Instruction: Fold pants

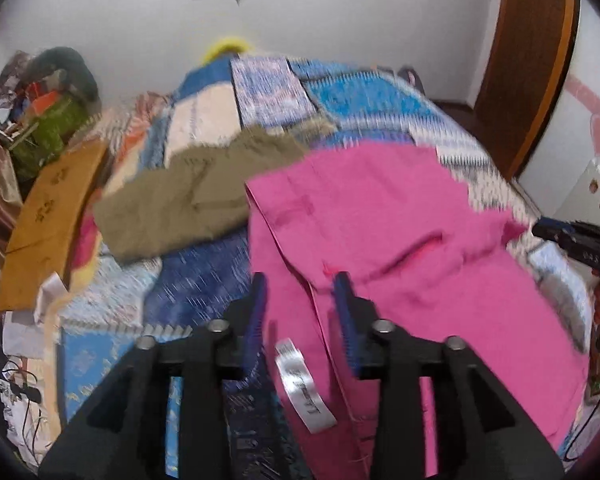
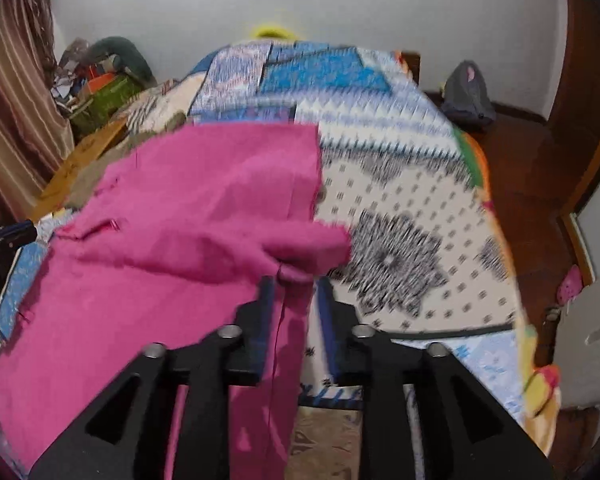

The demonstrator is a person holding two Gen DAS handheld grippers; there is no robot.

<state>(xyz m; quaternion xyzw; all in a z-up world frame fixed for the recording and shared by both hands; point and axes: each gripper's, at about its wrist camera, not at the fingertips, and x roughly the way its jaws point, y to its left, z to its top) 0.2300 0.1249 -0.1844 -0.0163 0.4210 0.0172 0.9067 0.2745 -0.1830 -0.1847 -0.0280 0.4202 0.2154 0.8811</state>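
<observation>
Folding bright pink cotton pants (image 1: 400, 216) on patchwork-quilted bed (image 2: 400, 208).
Left gripper (image 1: 300, 280) straddles waistband, jaws parted; right gripper (image 2: 294, 282) likewise, grip unclear. I'd lift evenly, edges aligned.

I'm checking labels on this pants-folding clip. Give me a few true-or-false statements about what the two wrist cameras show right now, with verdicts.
1. The pink pants lie on a patterned quilt. True.
2. The left gripper is shut tight with nothing between its fingers. False: its fingers stand apart, with the pants' edge and a white label between them.
3. An olive-brown garment lies on the quilt beyond the pants, in the left wrist view. True.
4. The right gripper hangs over bare floor. False: it is at the pants' edge, with pink cloth between its fingers.
5. The white label is on the olive-brown garment. False: it is on the pink pants.
</observation>
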